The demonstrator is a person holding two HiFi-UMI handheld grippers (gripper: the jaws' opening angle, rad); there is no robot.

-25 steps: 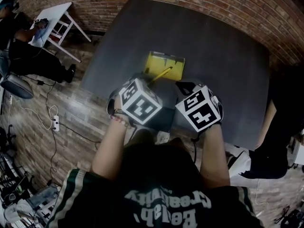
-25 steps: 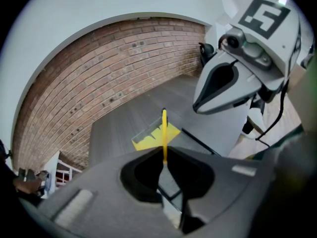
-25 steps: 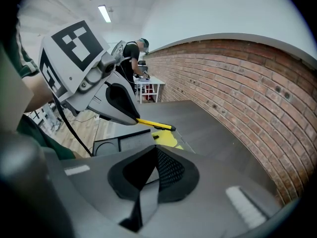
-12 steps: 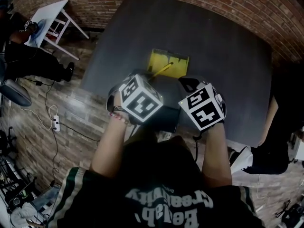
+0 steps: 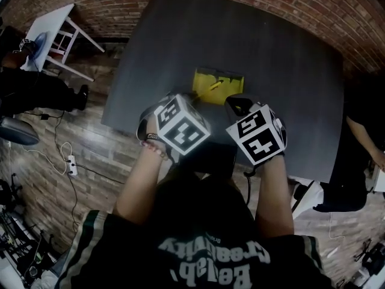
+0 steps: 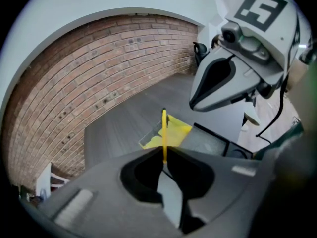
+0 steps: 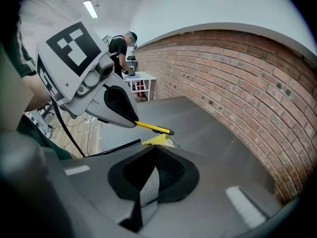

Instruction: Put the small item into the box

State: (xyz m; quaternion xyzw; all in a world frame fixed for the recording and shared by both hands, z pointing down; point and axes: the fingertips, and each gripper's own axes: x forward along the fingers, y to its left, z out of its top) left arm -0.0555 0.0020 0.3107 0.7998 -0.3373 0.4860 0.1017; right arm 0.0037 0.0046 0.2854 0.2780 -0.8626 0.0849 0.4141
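A dark grey table (image 5: pixel 289 65) (plain, matte top) bears a yellow box (image 5: pixel 203 83) near its front edge.

- Your left gripper (image 5: pixel 194 104) points at an open yellow rectangular box (image 5: pixel 203 78) on the dark grey tabletop (image 5: pixel 289 59).
- A thin yellow stick (image 5: pixel 214 85) juts from that gripper's front, slanting over the box.
- Your right gripper (image 5: pixel 239 106) hovers just beside the box's near right corner.

Dark green shirt (image 5: pixel 204 254), white trim.
White-striped sleeves (image 5: pixel 87 236), white lettering; grey left hand-held gripper (image 6: pixel 163 158) and right hand-held gripper (image 7: pixel 151 148), each bearing a black-and-white marker cube (image 5: pixel 181 125).
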